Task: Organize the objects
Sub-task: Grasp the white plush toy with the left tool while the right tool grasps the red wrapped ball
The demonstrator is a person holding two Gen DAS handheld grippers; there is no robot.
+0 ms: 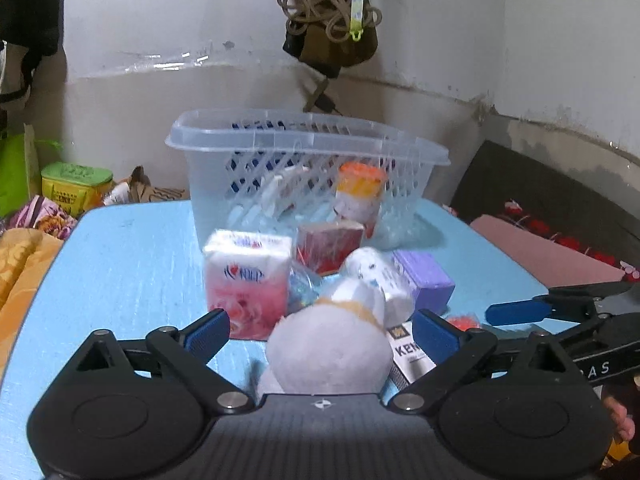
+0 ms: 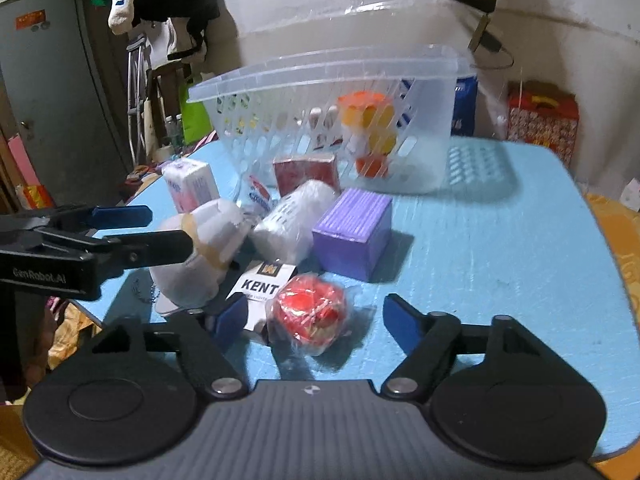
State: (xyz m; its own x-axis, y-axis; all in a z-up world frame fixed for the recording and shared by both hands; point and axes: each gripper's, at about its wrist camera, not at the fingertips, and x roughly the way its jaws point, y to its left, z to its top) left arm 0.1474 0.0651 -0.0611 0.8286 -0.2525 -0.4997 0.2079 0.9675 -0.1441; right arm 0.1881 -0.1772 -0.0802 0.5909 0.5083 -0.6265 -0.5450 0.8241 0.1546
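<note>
Two grippers: the left gripper point(image 1: 320, 330) spread around a white plush toy point(image 1: 330, 350); only the right wrist view shows the right gripper point(image 2: 316, 320) unclenched around a red wrapped ball point(image 2: 310, 312), beside the KENT pack point(image 2: 262, 282) lying lengthwise toward the basket point(image 2: 320, 76).

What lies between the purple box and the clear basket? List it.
In the right wrist view, bare blue table separates the purple box from the clear basket; the red box sits off to the left.

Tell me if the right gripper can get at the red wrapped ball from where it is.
Probably yes. The red wrapped ball already lies between the open fingers of the right gripper, nothing covering it; the KENT box crowds the left finger.
</note>
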